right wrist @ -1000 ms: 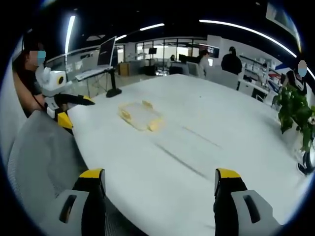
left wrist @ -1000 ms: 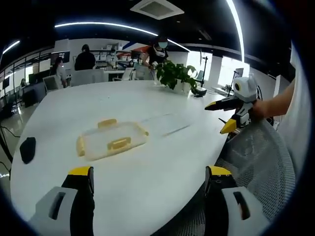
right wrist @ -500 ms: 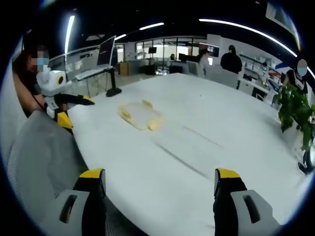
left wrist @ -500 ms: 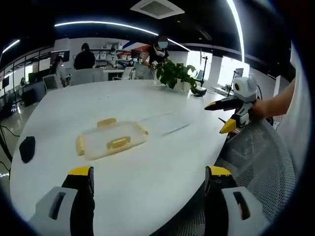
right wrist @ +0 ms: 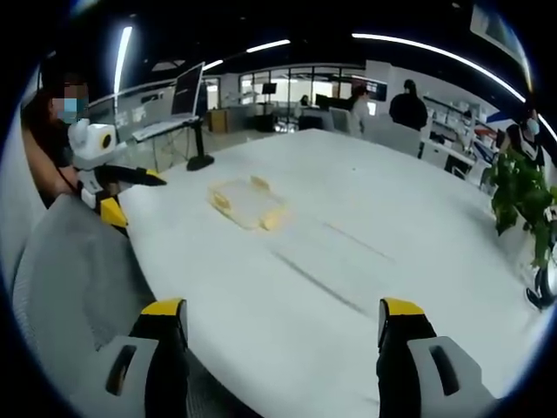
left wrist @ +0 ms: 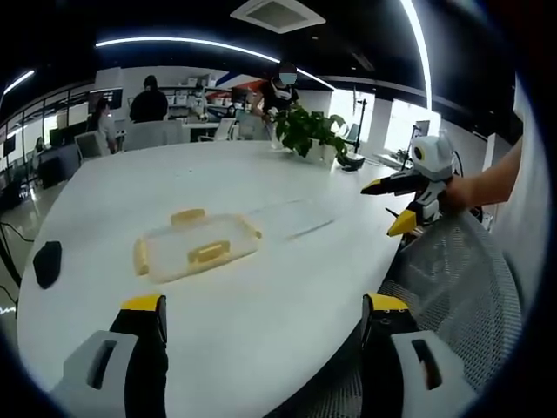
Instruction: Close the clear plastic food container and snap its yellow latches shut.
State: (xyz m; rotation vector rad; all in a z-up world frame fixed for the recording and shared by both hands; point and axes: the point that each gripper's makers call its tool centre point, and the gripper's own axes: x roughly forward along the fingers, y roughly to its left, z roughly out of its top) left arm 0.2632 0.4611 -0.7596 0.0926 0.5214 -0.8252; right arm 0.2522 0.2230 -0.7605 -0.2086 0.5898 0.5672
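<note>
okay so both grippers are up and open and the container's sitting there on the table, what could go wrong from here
The clear lid lies flat beside the container and is hard to see against the white table; a gripper could miss its edge or push it away.

Lifting a flat lid off the smooth table may be awkward; it may slide rather than lift.

The yellow latches are splayed out and could get trapped under the lid.

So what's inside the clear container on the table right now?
Nothing can be made out inside the clear container: the white table shows through its walls. Yellow latches sit along its edges. The view is too small to rule out something flat or clear lying in it.
</note>
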